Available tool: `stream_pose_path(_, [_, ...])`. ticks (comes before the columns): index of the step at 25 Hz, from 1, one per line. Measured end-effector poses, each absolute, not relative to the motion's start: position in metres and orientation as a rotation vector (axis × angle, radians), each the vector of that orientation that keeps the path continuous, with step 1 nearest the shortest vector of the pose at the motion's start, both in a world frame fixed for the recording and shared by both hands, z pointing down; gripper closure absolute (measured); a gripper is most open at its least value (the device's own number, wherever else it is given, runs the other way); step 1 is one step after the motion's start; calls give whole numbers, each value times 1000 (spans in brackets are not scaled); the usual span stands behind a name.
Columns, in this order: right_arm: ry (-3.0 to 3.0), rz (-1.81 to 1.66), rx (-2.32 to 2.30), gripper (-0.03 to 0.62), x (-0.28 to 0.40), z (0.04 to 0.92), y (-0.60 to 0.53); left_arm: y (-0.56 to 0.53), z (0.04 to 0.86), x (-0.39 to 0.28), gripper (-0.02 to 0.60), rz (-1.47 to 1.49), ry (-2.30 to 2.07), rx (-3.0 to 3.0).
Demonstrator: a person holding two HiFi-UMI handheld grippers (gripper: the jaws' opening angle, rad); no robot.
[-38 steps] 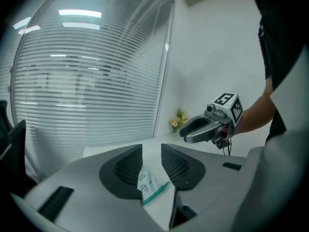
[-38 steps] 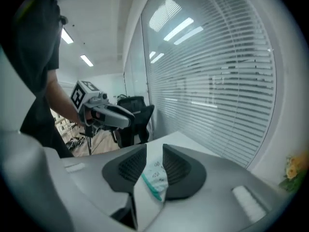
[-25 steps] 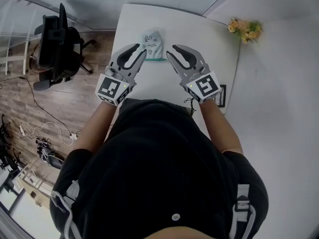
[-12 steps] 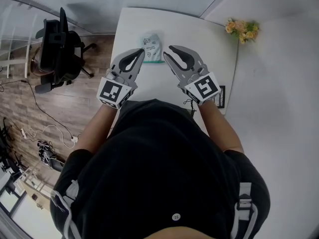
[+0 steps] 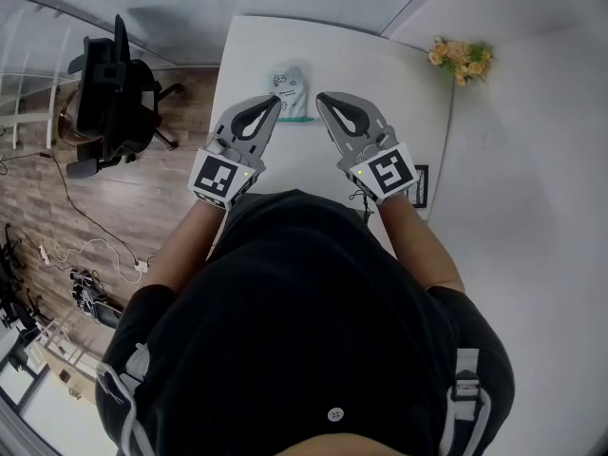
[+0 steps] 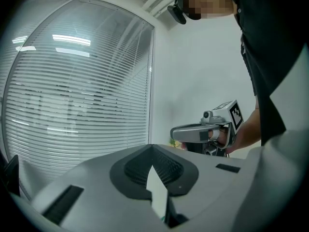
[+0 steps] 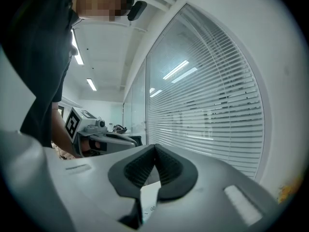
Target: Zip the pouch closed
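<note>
Both jaws, apart a second ago, now clenched on nothing. Left gripper point(image 5: 275, 104) and right gripper point(image 5: 322, 101) hover beside pouch point(image 5: 289, 82) on table point(image 5: 380, 60). Pouch not gripped; zipper too small to read.

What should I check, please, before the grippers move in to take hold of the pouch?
1. Pouch lies flat on the table, in plain view: ok.
2. Left gripper ready to grasp: not ok; its jaws have just closed together with nothing between them.
3. Right gripper ready to grasp: not ok; its jaws have also just closed, and they are empty.
4. One gripper at each side of the pouch's near edge: ok.
5. Zipper's state and where its pull sits: cannot tell, too small in the head view.
6. Flowers well apart from the pouch: ok.
</note>
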State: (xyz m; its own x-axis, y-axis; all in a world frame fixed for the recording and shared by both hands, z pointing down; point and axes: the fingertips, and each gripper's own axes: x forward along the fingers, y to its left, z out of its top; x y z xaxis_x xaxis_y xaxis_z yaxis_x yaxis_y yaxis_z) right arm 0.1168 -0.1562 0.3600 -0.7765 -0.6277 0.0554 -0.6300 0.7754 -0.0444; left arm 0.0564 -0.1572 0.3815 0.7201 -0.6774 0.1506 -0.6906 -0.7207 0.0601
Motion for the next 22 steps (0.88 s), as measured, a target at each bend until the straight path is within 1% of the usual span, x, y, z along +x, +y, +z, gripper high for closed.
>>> stream_pose_path(22, [-2913, 106, 1057, 588, 121, 363, -157, -162, 379, 60, 572, 172, -1119, 2809])
